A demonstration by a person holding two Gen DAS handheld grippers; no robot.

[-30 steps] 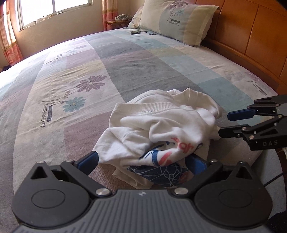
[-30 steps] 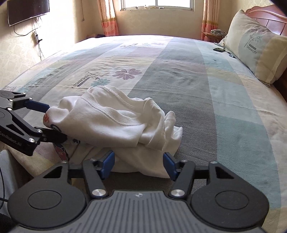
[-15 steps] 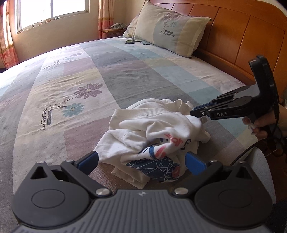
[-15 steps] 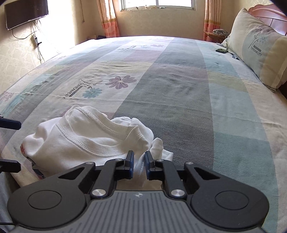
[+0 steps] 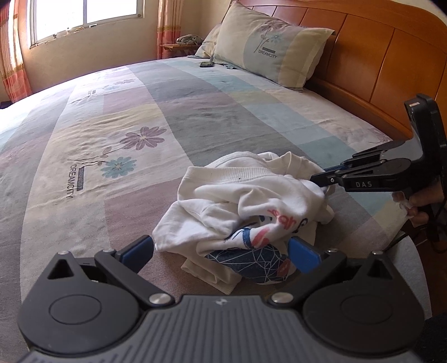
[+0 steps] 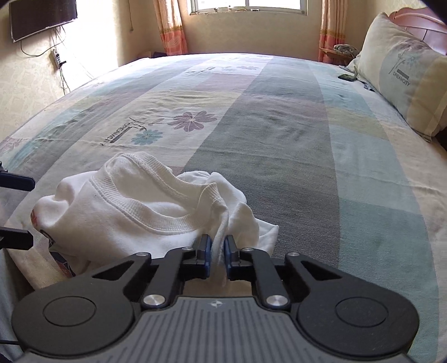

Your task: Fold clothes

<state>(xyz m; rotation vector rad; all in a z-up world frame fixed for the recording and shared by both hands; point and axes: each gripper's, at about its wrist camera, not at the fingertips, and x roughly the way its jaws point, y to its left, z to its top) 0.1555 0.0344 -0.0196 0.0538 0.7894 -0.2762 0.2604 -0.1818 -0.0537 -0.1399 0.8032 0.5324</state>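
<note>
A crumpled white T-shirt (image 5: 245, 201) with a blue and red print lies bunched near the bed's front edge; it also shows in the right wrist view (image 6: 134, 212). My left gripper (image 5: 220, 251) is open, its blue pads either side of the printed part of the pile. My right gripper (image 6: 217, 251) is shut on a fold of the white T-shirt next to the ribbed collar. From the left wrist view the right gripper (image 5: 321, 178) pinches the shirt's right side. The left gripper's fingertips (image 6: 16, 209) show at the left edge of the right wrist view.
The bed (image 5: 139, 117) has a pastel checked sheet with flower prints. A pillow (image 5: 268, 55) leans on the wooden headboard (image 5: 377, 61). A phone (image 5: 206, 64) lies by the pillow. A window and curtains stand behind; a TV (image 6: 42, 19) hangs on the wall.
My right gripper closed on the shirt's fold and has drawn it slightly up and right. The left gripper stayed open at the pile's front and pulled back a little.
</note>
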